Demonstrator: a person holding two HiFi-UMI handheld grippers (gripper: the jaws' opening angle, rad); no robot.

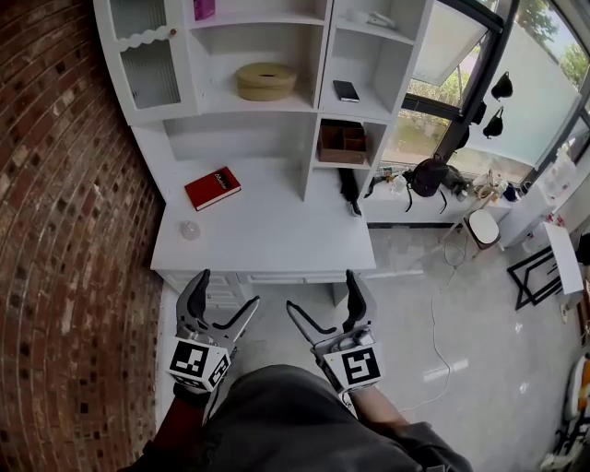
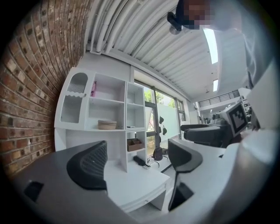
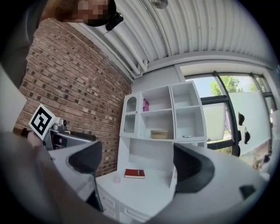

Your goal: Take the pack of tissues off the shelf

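Seen from above and steeply down: a curved brick wall (image 1: 64,184) on the left, with a tall white shelf unit (image 1: 324,55) set against it, rising from the back of a white surface (image 1: 267,230). Low in the foreground, short of the surface's front edge and well apart from everything on it: the left hand-held gripper (image 1: 230,288) and the right hand-held gripper (image 1: 320,290), side by side, each with jaws spread wide and nothing between them. Probably held like this, empty and pointed at the shelves, in readiness for a reach not yet begun. On the wide middle shelf, alone and unobstructed: a tan oval container with a slot on top, most likely the pack of tissues (image 1: 265,81), set near the shelf's front edge and so easy to reach from the front. Lower right, in a small compartment: a brown box (image 1: 342,143). Flat on the surface, towards its back left: a red book (image 1: 213,187). One shelf above the brown box: a small dark flat item (image 1: 346,90). On the top shelf: a small pink item (image 1: 204,9), too small to identify.
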